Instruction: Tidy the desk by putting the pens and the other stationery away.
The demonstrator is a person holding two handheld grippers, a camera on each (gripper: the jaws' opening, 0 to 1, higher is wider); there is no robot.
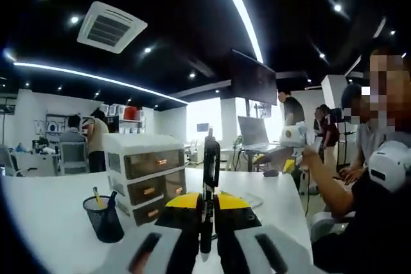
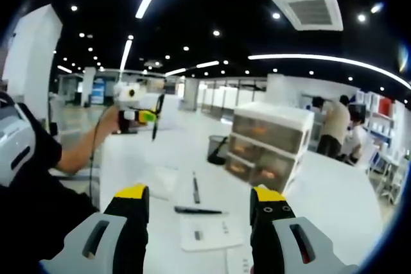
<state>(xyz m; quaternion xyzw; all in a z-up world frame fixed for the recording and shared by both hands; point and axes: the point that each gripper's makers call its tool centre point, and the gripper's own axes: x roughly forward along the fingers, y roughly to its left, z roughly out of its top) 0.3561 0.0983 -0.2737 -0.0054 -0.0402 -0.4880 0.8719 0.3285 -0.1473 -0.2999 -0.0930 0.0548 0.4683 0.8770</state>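
Pens are what this desk job is about. The left gripper [image 1: 205, 213] squeezes one black pen [image 1: 209, 178] between its yellow-tipped jaws, and the pen stands straight up in the left gripper view. In the right gripper view the same gripper [image 2: 149, 117] shows far off, held up in the air in a person's hand [image 2: 110, 120], with the pen [image 2: 156, 115] hanging down from it, above the white desk [image 2: 327, 197].

The right gripper [image 2: 199, 213] has its jaws wide apart and holds nothing. Between and past its jaws, two more pens lie flat on the desk. One dark pen [image 2: 199, 210] lies sideways, just above a sheet of paper [image 2: 209, 232]. The other pen [image 2: 195, 188] lies a bit farther away, pointing away from the camera.

A black mesh pen cup [image 1: 103, 218] stands on the desk with a yellow pencil [image 1: 97, 197] in it. Just beside it is a white box of three drawers [image 1: 144, 171]. In the right gripper view the cup [image 2: 218, 149] stands next to the drawers [image 2: 270, 145] too.
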